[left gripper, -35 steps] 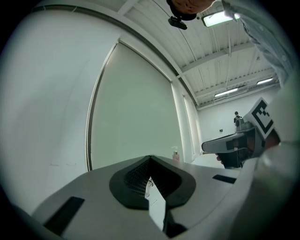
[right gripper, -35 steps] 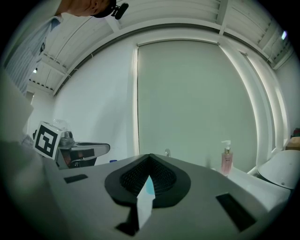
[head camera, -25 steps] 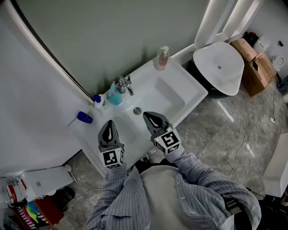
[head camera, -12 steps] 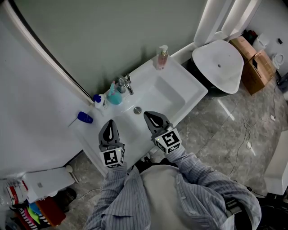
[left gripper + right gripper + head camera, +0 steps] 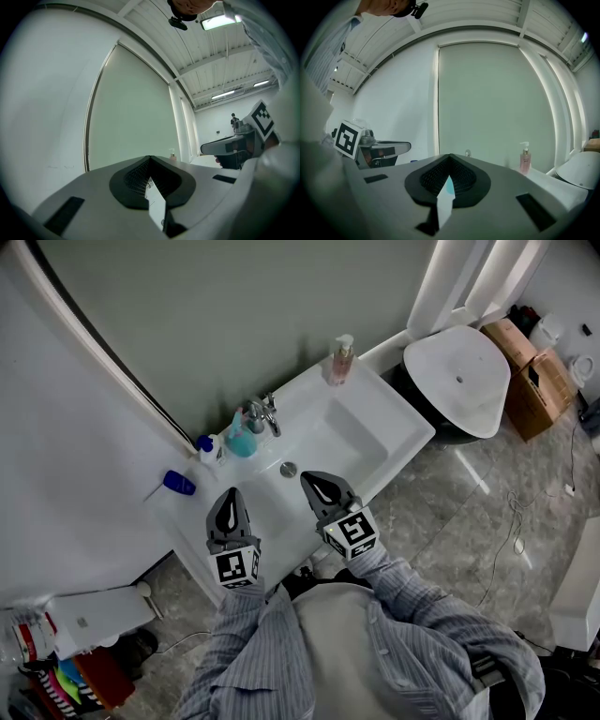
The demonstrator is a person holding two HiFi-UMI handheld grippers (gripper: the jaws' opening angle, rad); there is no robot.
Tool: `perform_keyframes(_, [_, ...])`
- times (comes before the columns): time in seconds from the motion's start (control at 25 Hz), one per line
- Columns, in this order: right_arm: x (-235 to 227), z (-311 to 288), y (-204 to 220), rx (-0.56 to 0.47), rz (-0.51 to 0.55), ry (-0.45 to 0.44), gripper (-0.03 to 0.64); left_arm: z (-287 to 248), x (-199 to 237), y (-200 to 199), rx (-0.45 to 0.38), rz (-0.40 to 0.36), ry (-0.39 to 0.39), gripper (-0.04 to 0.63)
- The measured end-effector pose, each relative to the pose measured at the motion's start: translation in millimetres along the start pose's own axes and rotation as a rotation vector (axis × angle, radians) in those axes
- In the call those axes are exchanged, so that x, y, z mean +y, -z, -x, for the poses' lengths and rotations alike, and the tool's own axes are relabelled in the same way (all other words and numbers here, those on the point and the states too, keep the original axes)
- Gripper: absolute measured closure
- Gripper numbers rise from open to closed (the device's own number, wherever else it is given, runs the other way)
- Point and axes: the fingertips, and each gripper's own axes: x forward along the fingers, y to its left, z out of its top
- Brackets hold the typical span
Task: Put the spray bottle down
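Observation:
Both grippers hover level over the front of the white sink [image 5: 394, 418], and neither holds anything. My left gripper [image 5: 228, 495] is shut, its jaws meeting in a closed seam [image 5: 150, 159]. The right gripper [image 5: 314, 482] is also shut, jaws together [image 5: 450, 157]. A teal bottle [image 5: 239, 439] with a nozzle top stands upright on the sink ledge just left of the faucet [image 5: 265, 413], beyond both gripper tips. Through the right jaws' seam a sliver of teal shows. A small white bottle with a blue cap [image 5: 206, 446] stands left of it.
A pink pump bottle [image 5: 339, 360] [image 5: 525, 159] stands at the sink's back right corner. A blue item [image 5: 178, 484] lies on the ledge at the left. A white toilet [image 5: 459, 381] and cardboard boxes [image 5: 530, 381] stand to the right. The wall is close behind the sink.

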Motion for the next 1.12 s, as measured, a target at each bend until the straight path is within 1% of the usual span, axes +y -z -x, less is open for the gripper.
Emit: perform_keyframes(1.12, [3.7,0.9,1.0,0.012,0.004,-0.011,0.603,3.7,-1.6,-3.4,-0.005,0.002,-0.004,0.594])
